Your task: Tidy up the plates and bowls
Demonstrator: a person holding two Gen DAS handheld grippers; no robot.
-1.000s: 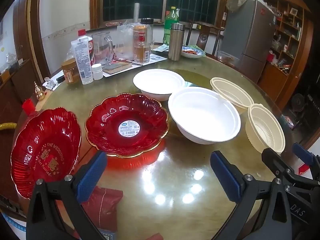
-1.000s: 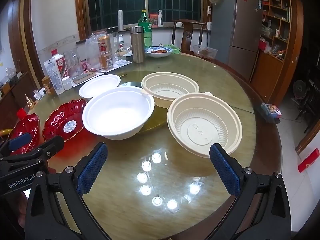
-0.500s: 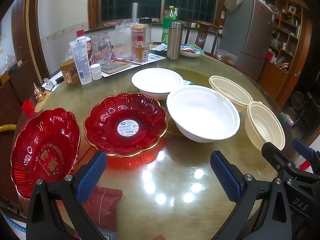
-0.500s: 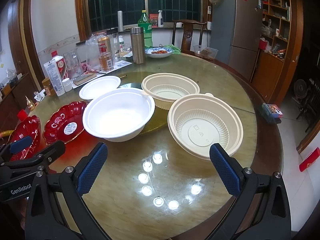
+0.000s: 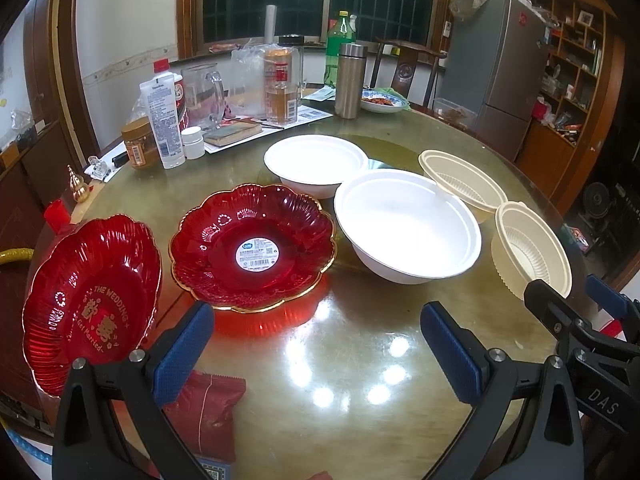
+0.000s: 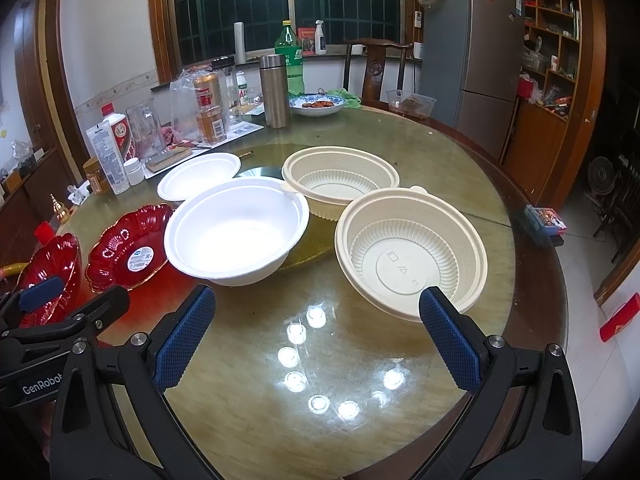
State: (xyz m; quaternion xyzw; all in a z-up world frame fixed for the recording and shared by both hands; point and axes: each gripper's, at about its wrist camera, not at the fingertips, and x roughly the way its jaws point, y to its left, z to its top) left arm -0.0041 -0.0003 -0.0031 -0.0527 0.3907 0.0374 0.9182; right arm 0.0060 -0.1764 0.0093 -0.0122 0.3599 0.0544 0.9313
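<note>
Two red scalloped plates sit at the table's left: one with a sticker and one with gold lettering. A large white bowl and a smaller white bowl stand mid-table. Two cream ribbed bowls stand at the right, a near one and a far one. My left gripper is open and empty, low over the table's near edge before the sticker plate. My right gripper is open and empty, in front of the large white bowl and the near cream bowl.
Bottles, jars, a glass mug, a steel flask and a blue-rimmed food dish crowd the table's far side. A red packet lies at the near edge. A fridge and a chair stand behind.
Both grippers have drifted slightly, with the view shifting a little. No dish has moved and both grippers stay open.
</note>
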